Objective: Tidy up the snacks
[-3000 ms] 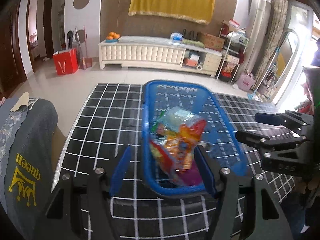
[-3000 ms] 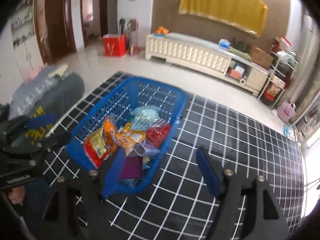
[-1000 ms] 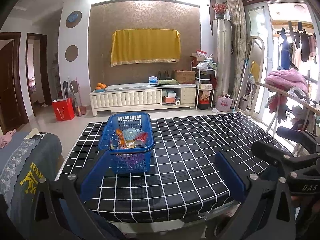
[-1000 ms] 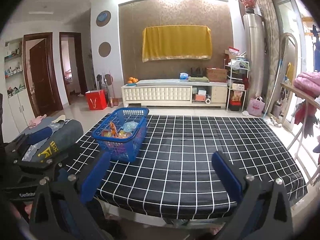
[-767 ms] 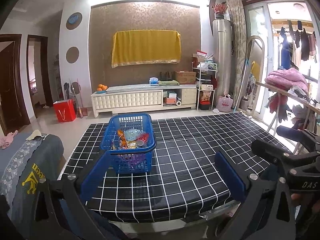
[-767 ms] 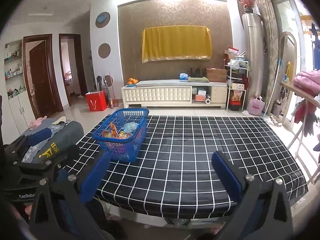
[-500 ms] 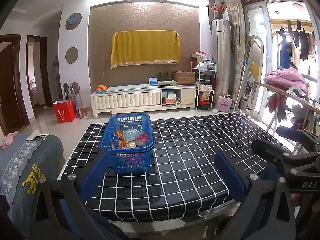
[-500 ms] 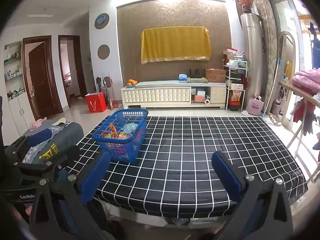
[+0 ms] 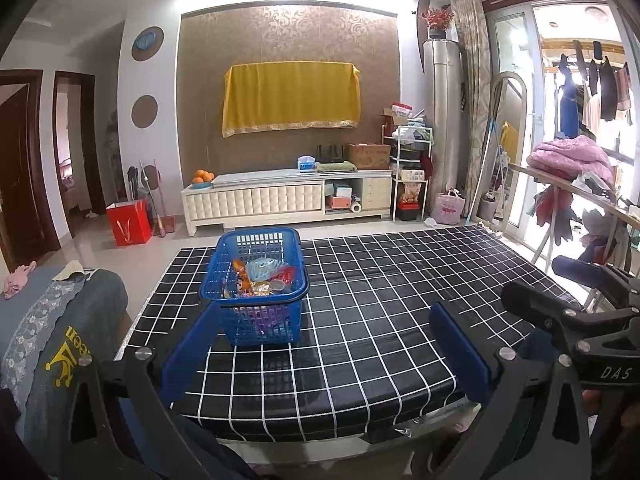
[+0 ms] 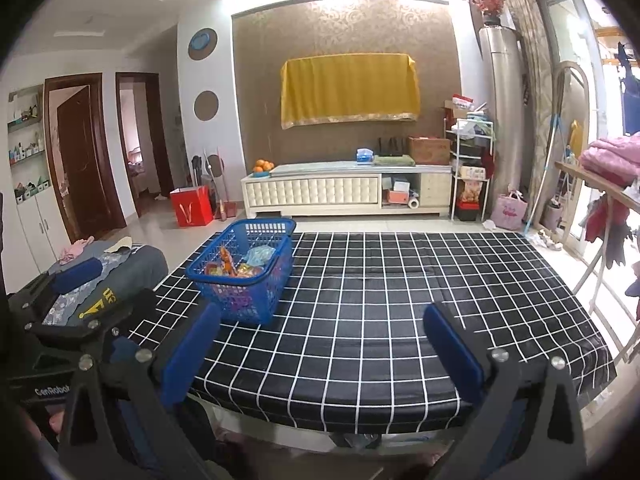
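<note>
Both grippers have pulled far back from the blue basket [image 9: 256, 280], which three seconds ago filled the near view and now sits small on the left part of the table [image 9: 380, 300]. That table is covered in black cloth with a white grid. Snack packets [image 9: 260, 278] in orange, red and pale blue lie piled inside the basket, with purple showing through its mesh wall. Left gripper [image 9: 324, 344] hangs at the near table edge, its blue fingers [image 9: 192, 350] spread wide apart and holding nothing. Right gripper [image 10: 320, 350] is level with it to the right, fingers [image 10: 454, 356] equally wide and empty. Against the far wall stands a cream cabinet [image 9: 288, 200], with a yellow cloth [image 9: 290, 96] hung above.
</note>
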A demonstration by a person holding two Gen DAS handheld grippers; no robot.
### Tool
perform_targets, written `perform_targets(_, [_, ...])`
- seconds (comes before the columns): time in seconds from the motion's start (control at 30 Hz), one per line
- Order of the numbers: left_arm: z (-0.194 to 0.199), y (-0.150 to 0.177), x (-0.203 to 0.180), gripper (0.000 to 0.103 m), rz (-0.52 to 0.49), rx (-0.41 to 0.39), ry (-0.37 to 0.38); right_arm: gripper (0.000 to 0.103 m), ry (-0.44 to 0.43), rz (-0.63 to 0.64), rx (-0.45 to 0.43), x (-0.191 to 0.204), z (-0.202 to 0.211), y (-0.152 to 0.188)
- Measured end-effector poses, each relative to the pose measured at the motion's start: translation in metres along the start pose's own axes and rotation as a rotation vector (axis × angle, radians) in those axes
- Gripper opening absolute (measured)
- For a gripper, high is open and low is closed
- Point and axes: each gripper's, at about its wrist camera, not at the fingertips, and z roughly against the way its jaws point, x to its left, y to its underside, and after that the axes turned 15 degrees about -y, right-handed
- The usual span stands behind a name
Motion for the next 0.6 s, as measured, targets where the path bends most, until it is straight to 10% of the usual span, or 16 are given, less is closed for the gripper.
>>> perform_targets(0.6, [0.0044,0.0007,0.004,0.103,0.023,0.012,0.036,0.103,0.019,0.01,-0.005,0.0032,0.0017,0.0012])
